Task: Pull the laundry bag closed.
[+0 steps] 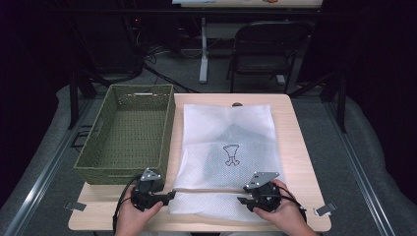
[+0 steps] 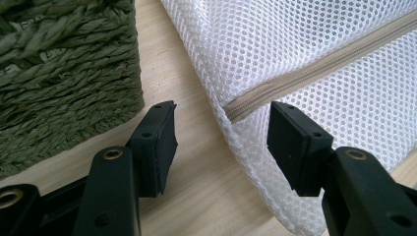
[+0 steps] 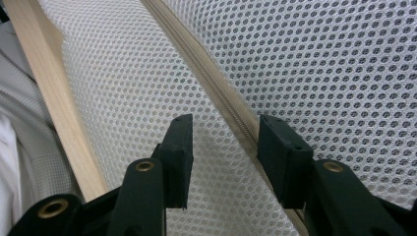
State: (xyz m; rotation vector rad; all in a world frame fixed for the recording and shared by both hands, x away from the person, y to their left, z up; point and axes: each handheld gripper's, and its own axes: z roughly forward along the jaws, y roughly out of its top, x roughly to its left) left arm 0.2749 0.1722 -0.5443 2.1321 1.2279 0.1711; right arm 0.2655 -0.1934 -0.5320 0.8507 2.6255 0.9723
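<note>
**Both grippers set at the zipper of a mesh laundry bag**

The left gripper (image 1: 169, 194) is held at the near left corner of the white mesh laundry bag (image 1: 227, 128), its jaws spread apart. In the left gripper view the end of the beige zipper (image 2: 314, 69) is seen just beyond the gap between the jaws, nearer the right-hand one; bare wood is seen under the left-hand jaw, and nothing is pinched. The right gripper (image 1: 242, 199) is held at the near right part of the bag, its jaws likewise spread wide. In the right gripper view the zipper (image 3: 216, 88) is seen running away from the right-hand jaw, with mesh lying across the gap; the pads are not pressed on it.

The bag is laid flat on the wooden table (image 1: 300, 147), its zipper stretched along the near edge between the two grippers. A dark folded item (image 1: 231, 152) is visible through the mesh. A woven green basket (image 1: 130, 132) is placed just left of the bag, near the left gripper.
</note>
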